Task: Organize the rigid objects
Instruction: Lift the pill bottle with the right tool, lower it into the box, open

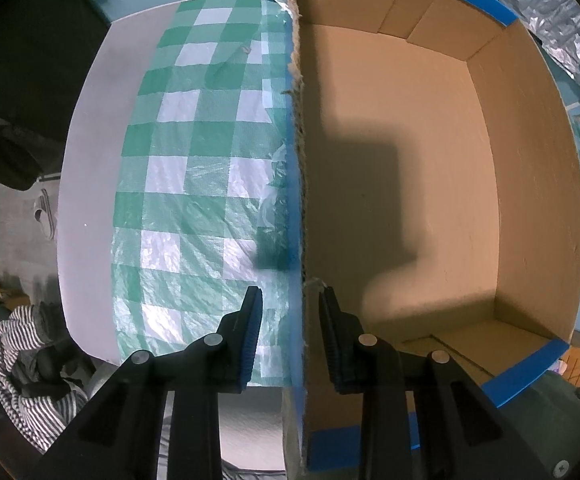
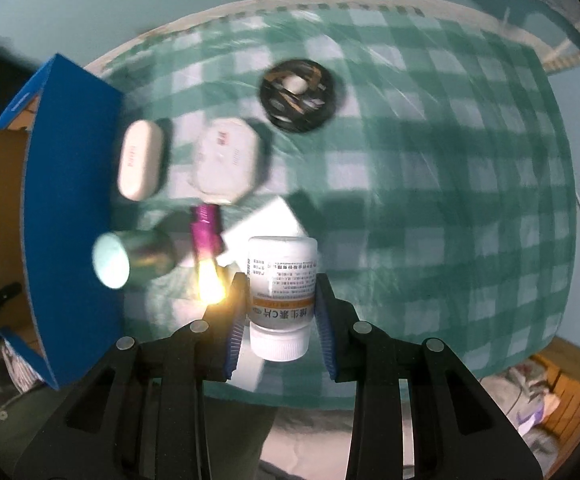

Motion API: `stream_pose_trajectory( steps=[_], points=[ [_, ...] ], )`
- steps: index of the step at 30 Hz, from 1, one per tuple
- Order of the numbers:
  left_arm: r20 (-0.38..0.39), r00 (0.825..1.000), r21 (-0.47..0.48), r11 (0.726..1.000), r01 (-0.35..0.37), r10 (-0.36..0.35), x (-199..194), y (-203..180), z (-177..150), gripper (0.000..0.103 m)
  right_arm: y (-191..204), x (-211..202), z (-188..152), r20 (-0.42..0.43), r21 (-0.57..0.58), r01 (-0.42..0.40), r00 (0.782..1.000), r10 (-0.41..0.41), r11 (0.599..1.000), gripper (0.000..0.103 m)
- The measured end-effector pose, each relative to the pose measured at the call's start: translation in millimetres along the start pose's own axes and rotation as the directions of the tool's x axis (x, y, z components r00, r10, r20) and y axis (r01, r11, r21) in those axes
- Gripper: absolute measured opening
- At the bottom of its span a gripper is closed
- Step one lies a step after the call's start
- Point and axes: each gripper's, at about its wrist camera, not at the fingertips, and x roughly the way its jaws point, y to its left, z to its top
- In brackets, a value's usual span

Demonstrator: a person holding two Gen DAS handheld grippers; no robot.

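In the left wrist view my left gripper (image 1: 290, 300) straddles the left wall of an open, empty cardboard box (image 1: 410, 184) with blue tape on its rim; the fingers sit on either side of the wall with small gaps. In the right wrist view my right gripper (image 2: 281, 300) is shut on a white pill bottle (image 2: 281, 296) with an orange band, cap toward the camera, held above the green checked cloth (image 2: 430, 200). The box's blue outer wall (image 2: 73, 220) stands at the left.
On the cloth lie a white oval case (image 2: 141, 160), a white octagonal box (image 2: 227, 160), a black round disc (image 2: 298, 94), a metal cylinder (image 2: 133, 258), a purple lit torch (image 2: 206, 236) and a white card (image 2: 265, 220). Striped clothing (image 1: 21, 368) lies beyond the table edge.
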Motion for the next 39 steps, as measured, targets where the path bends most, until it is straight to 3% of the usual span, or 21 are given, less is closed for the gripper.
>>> stream_pose_trajectory(
  steps=[23,30,39],
  points=[
    [-0.005,1.0,-0.007,1.0,0.009,-0.009,0,4,-1,0.028,101,-40,43,0.051,-0.284,-0.052,0.996,0.069,0.957,0.032],
    [-0.006,1.0,0.013,1.0,0.013,-0.012,1,3,-6,0.021,153,-55,58,0.072,-0.388,-0.078,0.991,0.114,0.918,0.032],
    [-0.003,1.0,0.022,1.0,0.005,-0.005,1,0,-9,0.016,211,-33,78,0.044,-0.505,-0.073,0.993,0.111,0.86,0.032]
  ],
)
